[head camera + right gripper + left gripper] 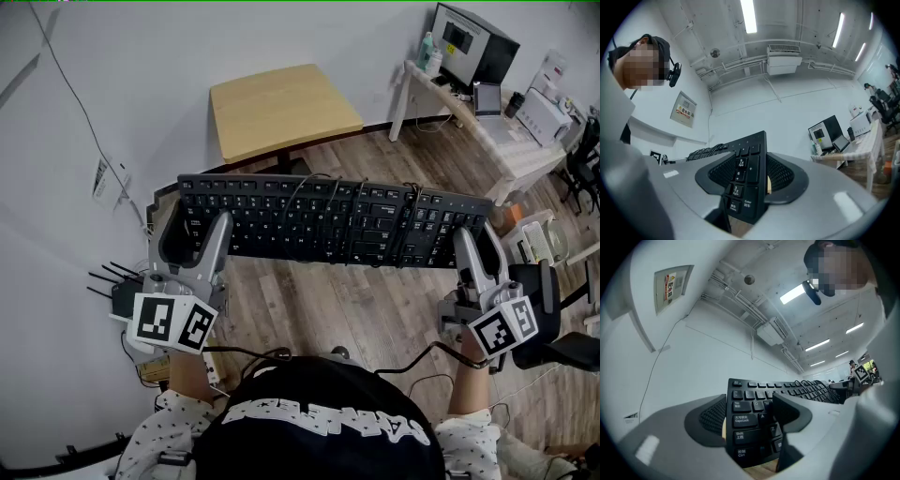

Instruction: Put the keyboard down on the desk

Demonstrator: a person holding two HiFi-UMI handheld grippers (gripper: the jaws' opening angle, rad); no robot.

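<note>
A black keyboard (328, 220) hangs in the air over the wooden floor, its cable wound around its middle. My left gripper (195, 236) is shut on the keyboard's left end, where the Caps Lock and Shift keys (747, 420) sit between the jaws. My right gripper (473, 246) is shut on the right end, pinching the number pad (745, 180). A small light-wood desk (281, 108) stands beyond the keyboard, against the white wall, with nothing on its top.
A white table (487, 117) at the far right carries a monitor (473, 42), bottles and a printer. A black router (122, 291) and cables lie on the floor at the left. A black chair (553, 319) stands by my right arm.
</note>
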